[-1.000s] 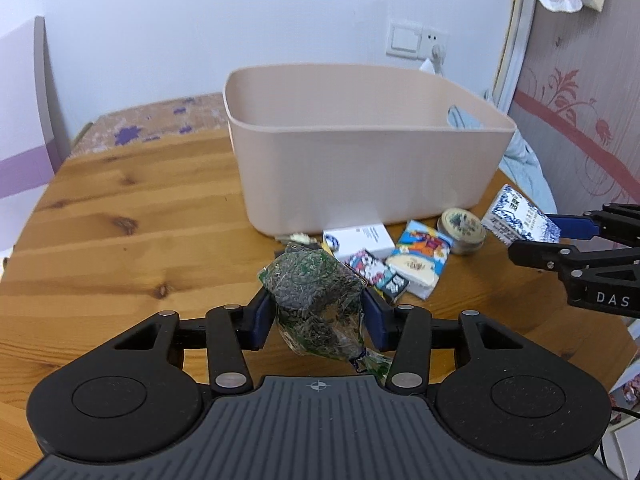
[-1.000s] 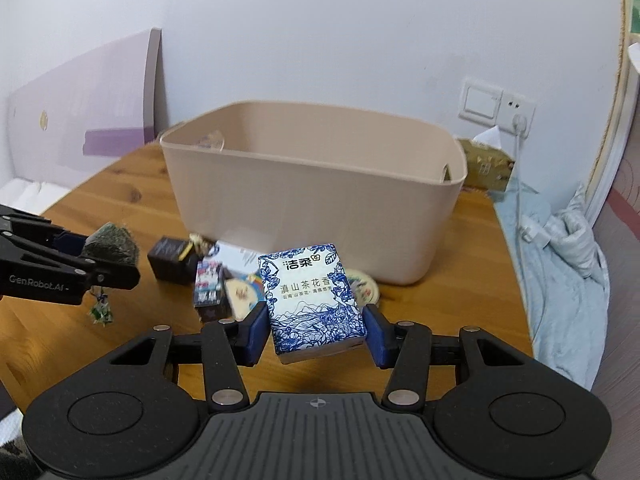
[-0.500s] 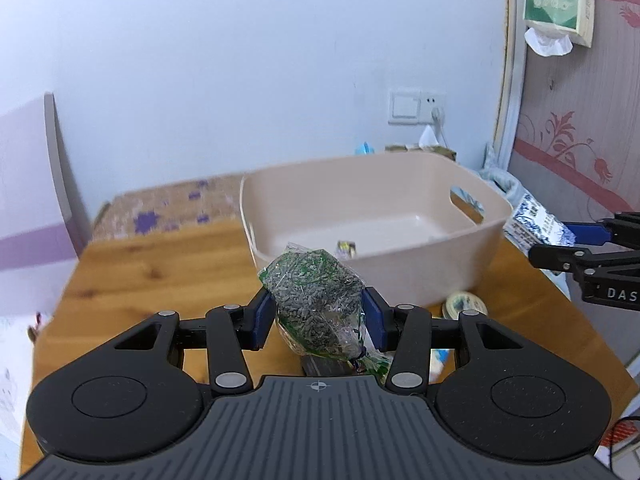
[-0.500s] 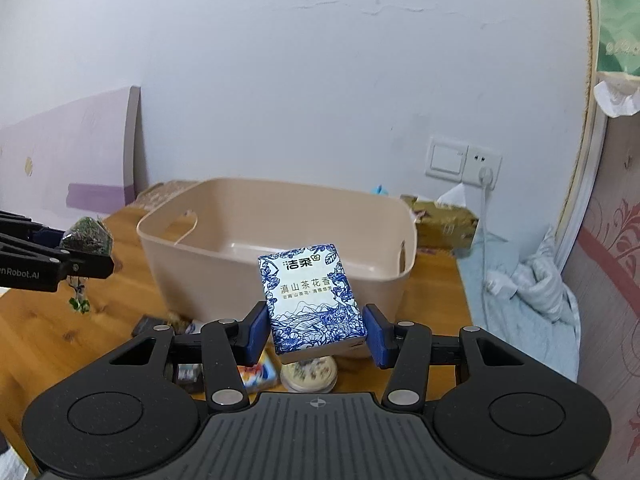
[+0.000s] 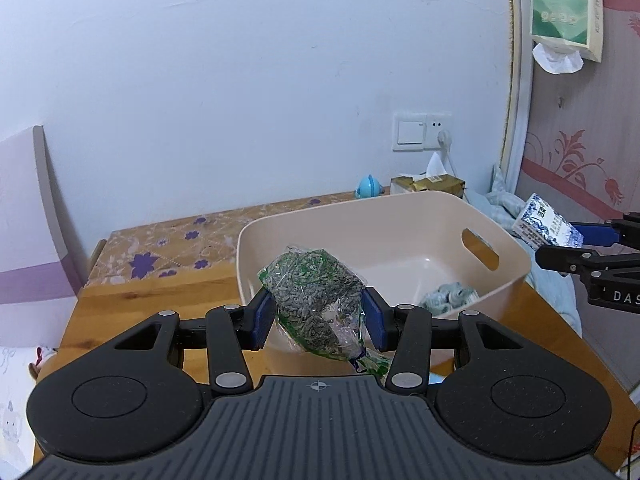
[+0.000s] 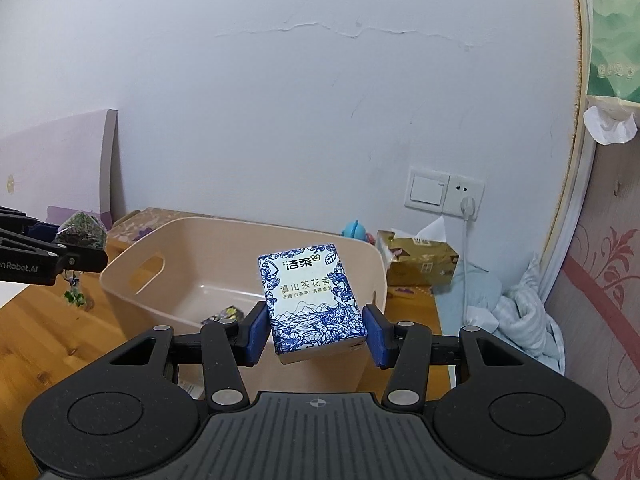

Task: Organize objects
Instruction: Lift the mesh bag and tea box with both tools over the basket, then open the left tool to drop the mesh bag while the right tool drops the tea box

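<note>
My left gripper [image 5: 320,316] is shut on a clear bag of dried green-grey herbs [image 5: 316,304], held above the near left rim of the beige bin [image 5: 400,216]. My right gripper [image 6: 316,330] is shut on a blue-and-white tissue pack [image 6: 312,300], held above the bin's [image 6: 240,228] near right rim. The tissue pack also shows in the left wrist view [image 5: 544,228] at the right, and the herb bag shows in the right wrist view [image 6: 82,230] at the left. A small dark packet [image 6: 226,314] and a pale blue bundle [image 5: 448,296] lie inside the bin.
The bin stands on a wooden table [image 5: 160,292]. Behind it are a gold tissue box [image 6: 420,260], a small blue toy [image 6: 354,230] and a patterned surface [image 5: 168,240]. A wall socket with a plugged cable [image 6: 464,200] and bedding [image 6: 516,320] are at the right.
Both grippers have risen and moved toward the bin with their loads; the bin's inside now shows, and the items on the table in front of it are out of sight.
</note>
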### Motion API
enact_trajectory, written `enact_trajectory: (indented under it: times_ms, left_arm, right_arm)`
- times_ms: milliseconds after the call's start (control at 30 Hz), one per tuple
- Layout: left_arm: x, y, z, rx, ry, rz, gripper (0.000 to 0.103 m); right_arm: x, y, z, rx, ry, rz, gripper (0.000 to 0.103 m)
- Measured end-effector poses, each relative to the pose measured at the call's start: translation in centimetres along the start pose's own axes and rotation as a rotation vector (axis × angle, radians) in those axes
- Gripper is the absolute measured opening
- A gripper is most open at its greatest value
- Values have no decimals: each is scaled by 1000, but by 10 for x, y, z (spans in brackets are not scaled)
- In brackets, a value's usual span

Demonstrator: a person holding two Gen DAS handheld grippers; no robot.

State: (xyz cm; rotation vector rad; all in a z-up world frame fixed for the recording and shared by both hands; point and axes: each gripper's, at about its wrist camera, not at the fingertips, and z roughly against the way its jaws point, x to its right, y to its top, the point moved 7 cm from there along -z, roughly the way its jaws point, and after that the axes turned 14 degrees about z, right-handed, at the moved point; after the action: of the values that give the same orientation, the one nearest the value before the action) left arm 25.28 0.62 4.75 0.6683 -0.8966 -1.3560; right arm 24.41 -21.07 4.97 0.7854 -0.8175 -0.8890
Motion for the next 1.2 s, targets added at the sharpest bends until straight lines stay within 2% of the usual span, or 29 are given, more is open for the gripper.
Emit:
enact_trajectory:
  times_ms: [467,600,733,900,1200]
  left_arm:
    - [6,11,-74,-54,31,-11,48]
    - [8,9,-99,-107,35,-21,48]
    - [6,1,-120,-166,41,-23,48]
    - [5,-6,-134,-222,51,-30,48]
    - [9,-17,-150,-329,36,-65,49]
  right_arm:
    - [0,12,-56,-55,19,4,48]
    - [-7,13,-74,-85,8,46,48]
    - [-14,13,-91,-127,33,65,48]
    - [-22,5,-115,-207,59,100,48]
    - [-25,-1,-131,-282,95,114,48]
